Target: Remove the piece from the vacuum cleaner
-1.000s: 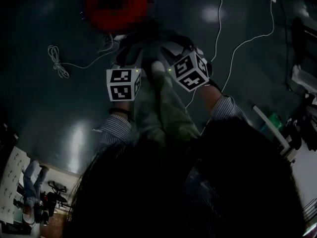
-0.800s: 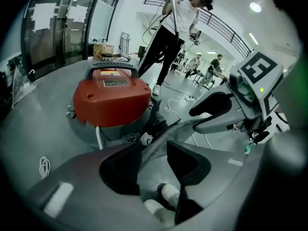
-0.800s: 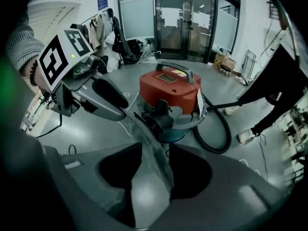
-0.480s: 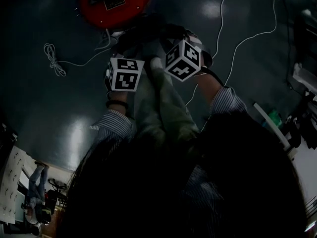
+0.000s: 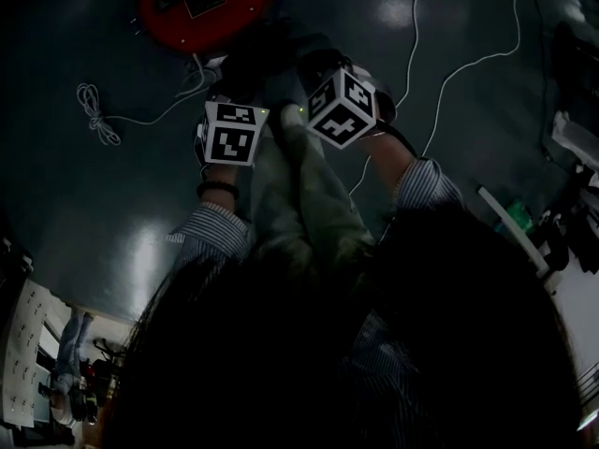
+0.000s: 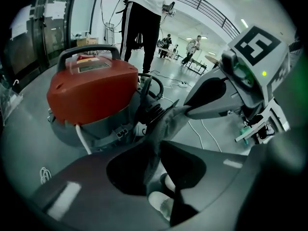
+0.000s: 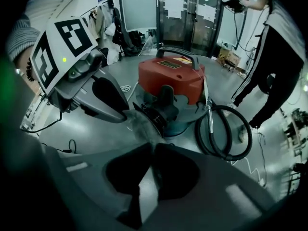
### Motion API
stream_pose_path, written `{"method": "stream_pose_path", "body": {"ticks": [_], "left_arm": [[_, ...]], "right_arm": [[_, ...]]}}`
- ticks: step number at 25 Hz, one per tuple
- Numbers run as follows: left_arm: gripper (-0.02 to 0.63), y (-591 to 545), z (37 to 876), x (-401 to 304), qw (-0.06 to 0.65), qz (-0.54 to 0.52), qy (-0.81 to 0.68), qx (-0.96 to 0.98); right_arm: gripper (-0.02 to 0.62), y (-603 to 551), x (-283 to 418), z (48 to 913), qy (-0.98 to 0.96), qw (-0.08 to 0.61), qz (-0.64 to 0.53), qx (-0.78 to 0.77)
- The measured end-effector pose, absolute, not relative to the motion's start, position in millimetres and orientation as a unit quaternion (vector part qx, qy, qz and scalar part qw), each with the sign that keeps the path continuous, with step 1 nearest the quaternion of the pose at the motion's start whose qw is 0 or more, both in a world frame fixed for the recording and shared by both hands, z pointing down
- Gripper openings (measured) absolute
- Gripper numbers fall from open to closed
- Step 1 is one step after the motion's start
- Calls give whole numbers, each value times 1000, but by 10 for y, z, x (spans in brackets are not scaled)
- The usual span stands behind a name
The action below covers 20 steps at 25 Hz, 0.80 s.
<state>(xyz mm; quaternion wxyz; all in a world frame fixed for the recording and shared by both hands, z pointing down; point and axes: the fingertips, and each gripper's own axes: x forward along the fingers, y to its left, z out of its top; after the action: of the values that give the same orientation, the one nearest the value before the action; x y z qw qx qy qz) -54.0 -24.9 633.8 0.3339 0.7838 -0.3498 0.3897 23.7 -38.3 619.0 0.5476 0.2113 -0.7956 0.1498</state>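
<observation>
**Removal of the piece from the vacuum cleaner: both gripper views and the head view.**

In the left gripper view we see the left gripper (image 6: pixel 157 143) with its fingers (image 6: pixel 82 182) pressed together on the piece (image 6: pixel 166 121). The piece is a limp strip of grey fabric, and it runs up from between them to the tip of the right gripper (image 6: pixel 186 110).

In the right gripper view we find that gripper's fingers (image 7: pixel 226 186) likewise closed on the same fabric, which spans the short gap to the left gripper's tip. The piece is therefore held at both ends. It hangs between the two grippers, just in front of the black inlet (image 7: pixel 161 110) on the front of the vacuum cleaner (image 6: pixel 91 93). We cannot tell whether it touches the inlet.

The vacuum cleaner is a red drum on a grey base with a black carrying handle, and it stands on the glossy floor (image 5: pixel 84 204). In the right gripper view we note a black hose (image 7: pixel 224 131) coiled against the right side of its base. A white cable (image 5: pixel 412 45) trails across the floor. A person in black trousers (image 6: pixel 142 28) stands behind the machine.

In the head view the two marker cubes sit close together just below the red drum, with a white shoe (image 5: pixel 292 118) between them.
</observation>
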Motion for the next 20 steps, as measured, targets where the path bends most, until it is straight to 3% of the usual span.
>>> {"method": "stream_pose_path", "body": {"ticks": [3, 20], "left_arm": [[51, -218, 6340, -468, 345, 390, -339, 783], [37, -67, 6249, -475, 368, 393, -325, 778]], "right_arm": [[32, -372, 239, 6173, -796, 546, 161, 206], [25, -190, 259, 6075, -794, 544, 191, 193]]}}
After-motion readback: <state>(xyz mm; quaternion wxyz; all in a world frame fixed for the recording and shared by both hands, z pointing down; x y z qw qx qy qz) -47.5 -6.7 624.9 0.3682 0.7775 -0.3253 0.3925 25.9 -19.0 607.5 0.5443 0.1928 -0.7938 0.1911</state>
